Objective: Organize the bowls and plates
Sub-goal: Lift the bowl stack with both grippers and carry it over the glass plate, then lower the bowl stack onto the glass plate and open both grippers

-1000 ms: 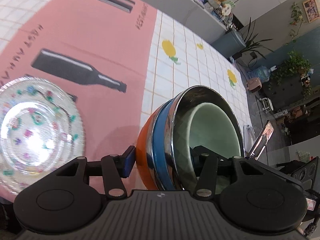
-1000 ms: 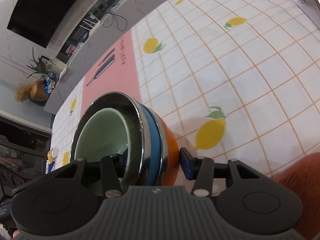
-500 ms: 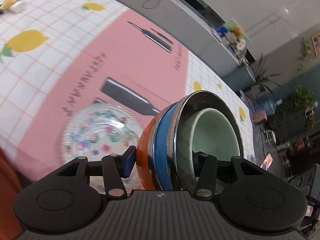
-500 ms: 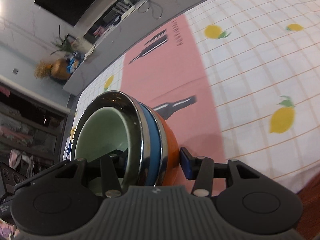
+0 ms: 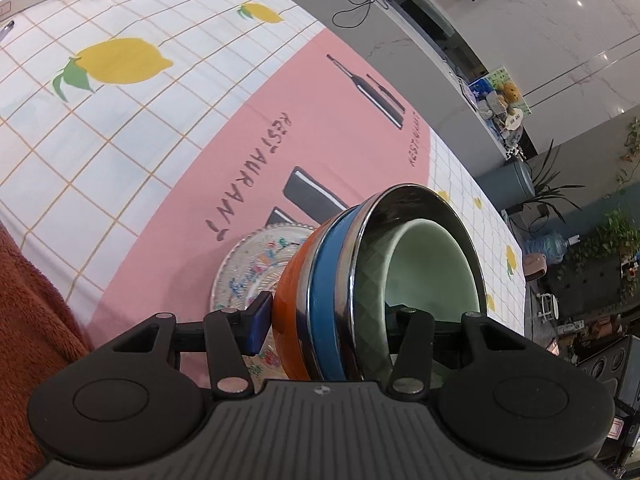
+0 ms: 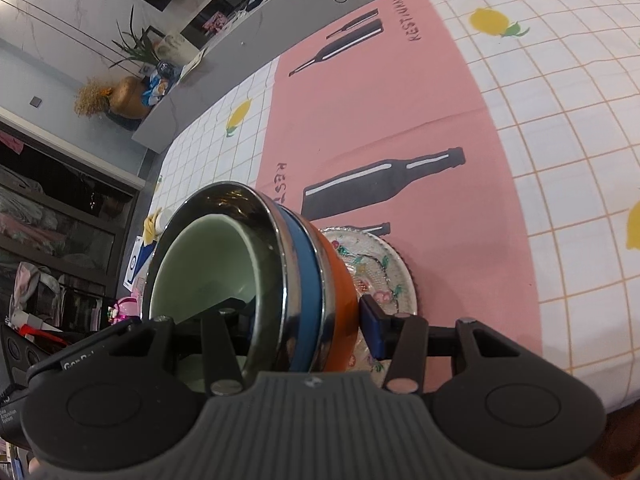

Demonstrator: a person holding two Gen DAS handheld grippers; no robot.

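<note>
Left wrist: left gripper [image 5: 332, 322] clamped across nested stack of orange, blue, steel and pale-green bowls [image 5: 384, 280], above floral glass plate [image 5: 248, 268] on pink placemat [image 5: 240, 140].

Right wrist: right gripper [image 6: 308, 316] likewise clamped on stack [image 6: 256, 272] over plate [image 6: 380, 268].

Printed in dark capitals on the pink placemat [image 5: 224, 168], "RESTAURANT", running along the near side beside the bottle drawing in the left wrist view. Printed again at the far end of that mat, a shorter line of the same lettering, too skewed to read there. In the right wrist view, legible as "RESTAURANT" at the far edge of the pink placemat [image 6: 420, 92], and cut to "REST" where the stacked bowls [image 6: 304, 272] cover the near one. On the black device [image 6: 80, 364] beside the right gripper, small white lettering, unreadable.
</note>
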